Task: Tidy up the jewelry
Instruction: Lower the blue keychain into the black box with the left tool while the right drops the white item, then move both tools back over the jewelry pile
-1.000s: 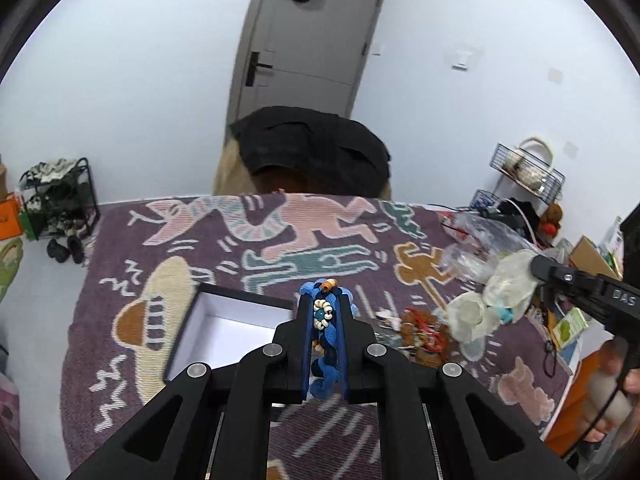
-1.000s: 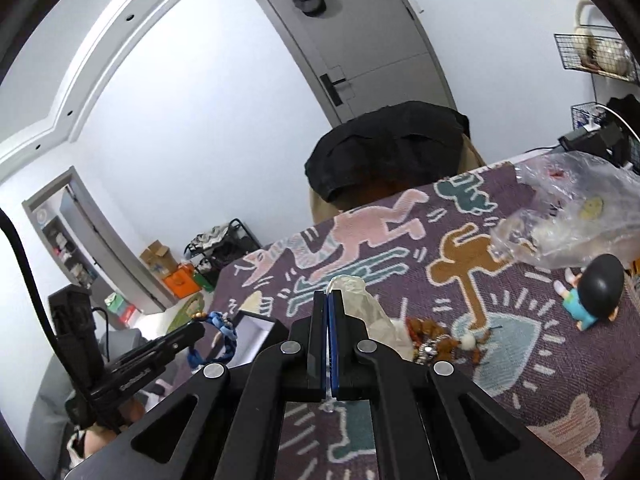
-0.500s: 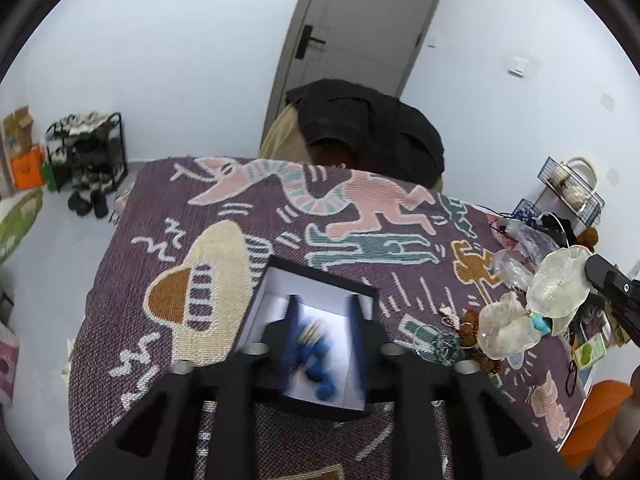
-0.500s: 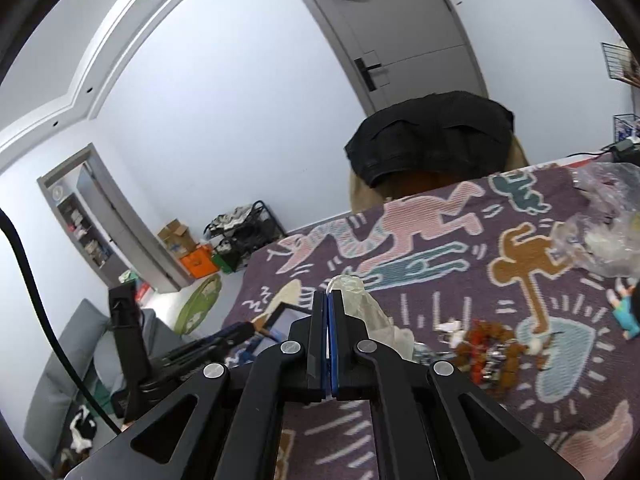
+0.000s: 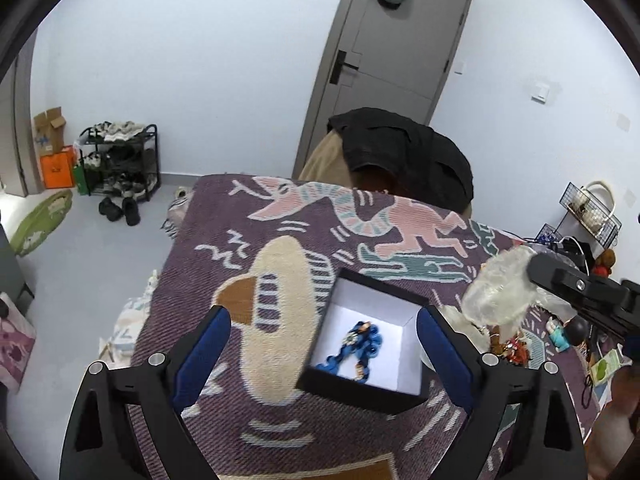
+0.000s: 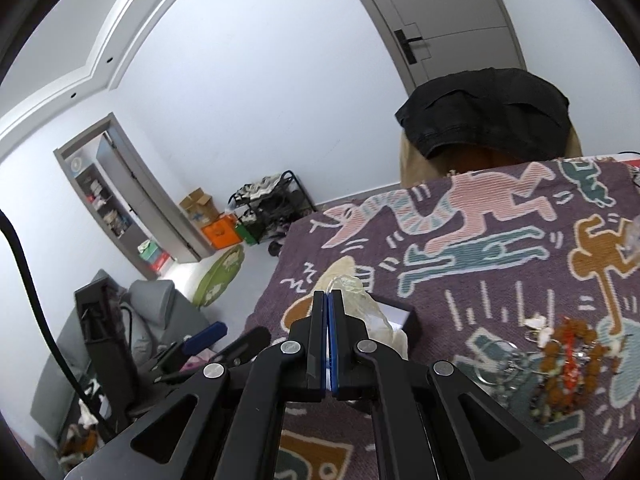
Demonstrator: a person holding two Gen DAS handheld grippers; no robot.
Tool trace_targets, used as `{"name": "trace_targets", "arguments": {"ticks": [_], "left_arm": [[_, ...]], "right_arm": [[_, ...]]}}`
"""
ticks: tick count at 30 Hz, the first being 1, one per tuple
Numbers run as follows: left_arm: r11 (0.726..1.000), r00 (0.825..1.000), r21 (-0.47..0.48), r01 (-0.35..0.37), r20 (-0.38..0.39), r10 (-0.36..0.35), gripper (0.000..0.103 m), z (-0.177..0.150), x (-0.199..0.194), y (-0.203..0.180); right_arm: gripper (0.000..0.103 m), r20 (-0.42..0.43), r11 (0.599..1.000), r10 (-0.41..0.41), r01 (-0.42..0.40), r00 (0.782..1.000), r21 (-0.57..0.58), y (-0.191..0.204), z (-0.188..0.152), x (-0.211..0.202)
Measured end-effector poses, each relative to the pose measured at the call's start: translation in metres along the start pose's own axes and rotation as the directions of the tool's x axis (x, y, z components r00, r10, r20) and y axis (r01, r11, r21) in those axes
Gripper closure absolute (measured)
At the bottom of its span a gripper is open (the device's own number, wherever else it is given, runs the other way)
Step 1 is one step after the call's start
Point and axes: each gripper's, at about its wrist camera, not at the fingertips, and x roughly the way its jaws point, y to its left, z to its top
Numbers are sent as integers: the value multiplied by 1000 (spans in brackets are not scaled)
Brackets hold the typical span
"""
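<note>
A blue bracelet (image 5: 354,346) lies loose on the white floor of a small black box (image 5: 404,394), curled in a loop of round blue beads with a few pale and orange-brown beads mixed in; motion blur hides finer detail. The box sits open on the tabletop, which is covered by a purple woven cloth (image 5: 280,248) patterned with pink, teal and tan figures.

The left gripper (image 5: 322,330) hangs above the box with its jaws wide apart, one blue pad on either side of the box and nothing between them.

The right gripper (image 6: 328,300) has its jaws together, pinching the edge of a thin clear plastic bag (image 6: 362,304) that droops beyond the fingertips over the near corner of the box (image 6: 400,316). In the left wrist view the same bag (image 5: 500,292) shows as a crumpled clear bundle hanging from the right gripper, just right of the box.

Further right on the cloth lies a tangle of orange-red beaded jewelry (image 6: 564,360).
</note>
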Motion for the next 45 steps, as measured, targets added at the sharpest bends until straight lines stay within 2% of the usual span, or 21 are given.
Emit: {"name": "trace_targets", "arguments": {"ticks": [5,7,9,10,11,12,14,17,36,39,45], "left_arm": [[999,999,-5,-37,-1,37,9,-2,-5,14],[999,999,-11,-43,5,43,9,-3,-7,19],[999,999,-18,-52,12,52,9,-4,-9,21],[998,998,-18,-53,16,54,9,-4,-10,22],[998,998,-14,-56,23,57,9,-5,-11,20],[998,998,-4,-61,32,61,9,-6,-12,18],[998,997,13,-62,39,61,8,-7,-13,14],[998,998,26,-49,33,48,8,-10,-12,6],[986,997,148,71,-23,-68,8,-29,-22,-84],[978,992,169,123,-42,-117,8,-37,-20,-100],[955,986,248,162,-76,-147,8,-53,-12,-132]], "right_arm": [[100,-18,1000,12,-12,1000,2,14,5,22],[99,-23,999,-32,32,999,2,18,7,28],[78,-58,999,-53,54,997,3,19,7,34],[42,-71,998,-56,57,996,7,19,5,35],[12,-61,998,-56,57,997,13,17,4,33],[6,-26,998,-63,63,998,21,14,1,27],[5,5,997,-76,75,997,27,8,-2,17],[5,-21,997,-57,58,998,56,-4,-5,6],[5,34,968,-204,197,978,158,-88,-37,-96],[5,45,961,-224,213,974,175,-99,-43,-111],[5,61,951,-253,237,965,198,-122,-55,-131]]}}
